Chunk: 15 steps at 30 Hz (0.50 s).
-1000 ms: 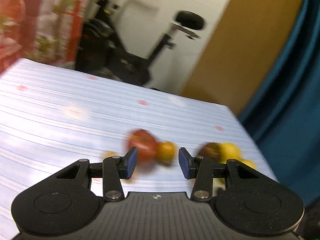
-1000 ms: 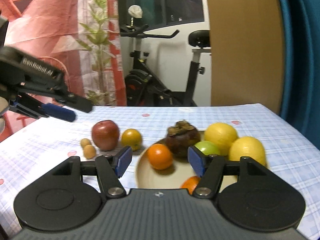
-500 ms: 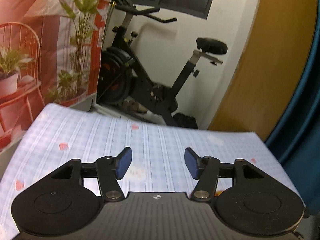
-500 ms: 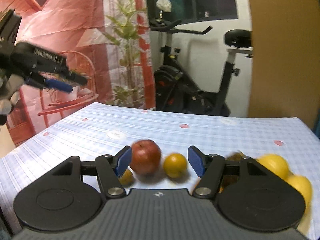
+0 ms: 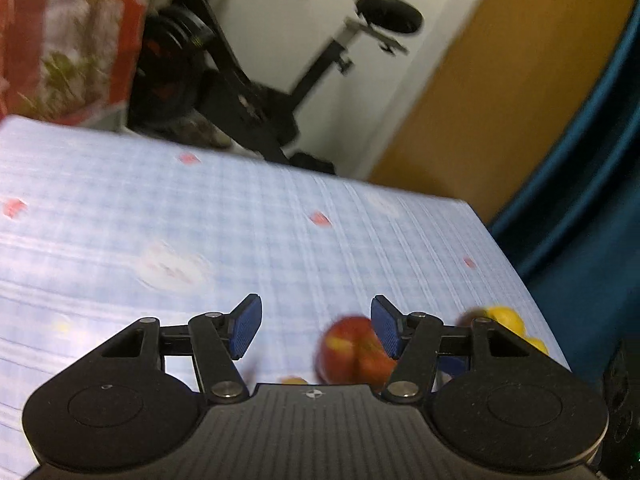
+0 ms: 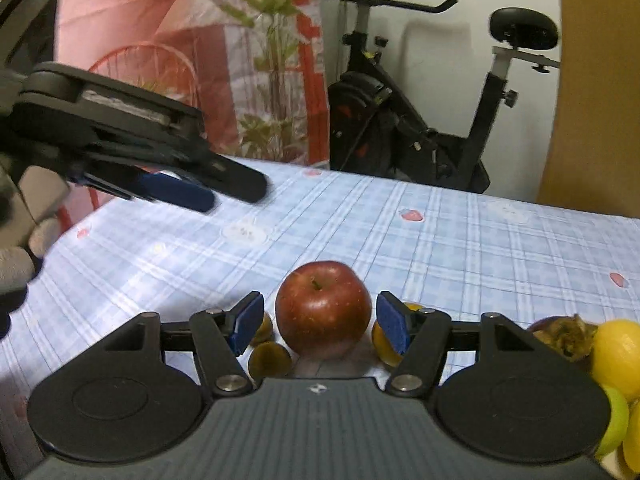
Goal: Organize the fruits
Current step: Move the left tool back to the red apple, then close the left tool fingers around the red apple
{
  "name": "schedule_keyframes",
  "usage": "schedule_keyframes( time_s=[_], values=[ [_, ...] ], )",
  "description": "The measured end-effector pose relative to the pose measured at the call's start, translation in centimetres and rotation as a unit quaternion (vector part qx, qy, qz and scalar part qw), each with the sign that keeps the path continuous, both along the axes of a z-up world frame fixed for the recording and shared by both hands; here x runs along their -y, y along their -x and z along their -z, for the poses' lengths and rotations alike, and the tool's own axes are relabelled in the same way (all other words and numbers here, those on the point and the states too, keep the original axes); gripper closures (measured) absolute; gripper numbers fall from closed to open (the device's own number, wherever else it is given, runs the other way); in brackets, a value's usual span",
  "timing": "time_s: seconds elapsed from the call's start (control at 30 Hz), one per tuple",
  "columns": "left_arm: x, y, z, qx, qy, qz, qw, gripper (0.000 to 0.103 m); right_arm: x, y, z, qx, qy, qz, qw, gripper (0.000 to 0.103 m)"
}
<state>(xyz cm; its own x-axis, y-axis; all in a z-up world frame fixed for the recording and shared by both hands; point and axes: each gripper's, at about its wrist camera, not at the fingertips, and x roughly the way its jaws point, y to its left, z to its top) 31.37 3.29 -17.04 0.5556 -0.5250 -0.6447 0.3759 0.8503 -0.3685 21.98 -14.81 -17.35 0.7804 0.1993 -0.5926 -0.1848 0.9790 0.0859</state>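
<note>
A red apple [image 6: 323,308] stands on the blue checked tablecloth [image 6: 440,240], right between the fingers of my right gripper [image 6: 320,326]. That gripper is open, with a small gap at each pad. Two small brown fruits [image 6: 269,360] lie by its left finger and an orange [image 6: 382,346] sits behind its right finger. My left gripper [image 6: 224,194] hovers above the table at the upper left, held by a gloved hand. In the blurred left wrist view my left gripper [image 5: 316,328] is open and holds nothing; the apple [image 5: 348,354] shows by its right finger.
A mangosteen [image 6: 560,336], a yellow lemon [image 6: 616,356] and a green fruit [image 6: 616,420] crowd the right edge. An exercise bike [image 6: 400,128] stands beyond the far table edge. A blue curtain [image 5: 580,200] hangs to the right of the table.
My right gripper has swung left from the plate of fruit to the apple, which now sits between its fingers. The left gripper's jaws stand wider, and its view rose to the room, then dipped back.
</note>
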Motion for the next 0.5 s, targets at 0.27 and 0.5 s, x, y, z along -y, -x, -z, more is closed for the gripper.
schedule_keyframes(
  time_s=[0.27,0.5],
  values=[
    [1.7,0.0,3.0,-0.026,-0.015,0.048,0.9984,0.039,-0.3,-0.5,1.1,-0.002,0.007,-0.006,1.000,0.036],
    [1.9,0.2,3.8,-0.030,-0.001,0.061,0.9977,0.036,-0.8,-0.7,1.2,0.001,0.024,-0.014,1.000,0.036]
  ],
)
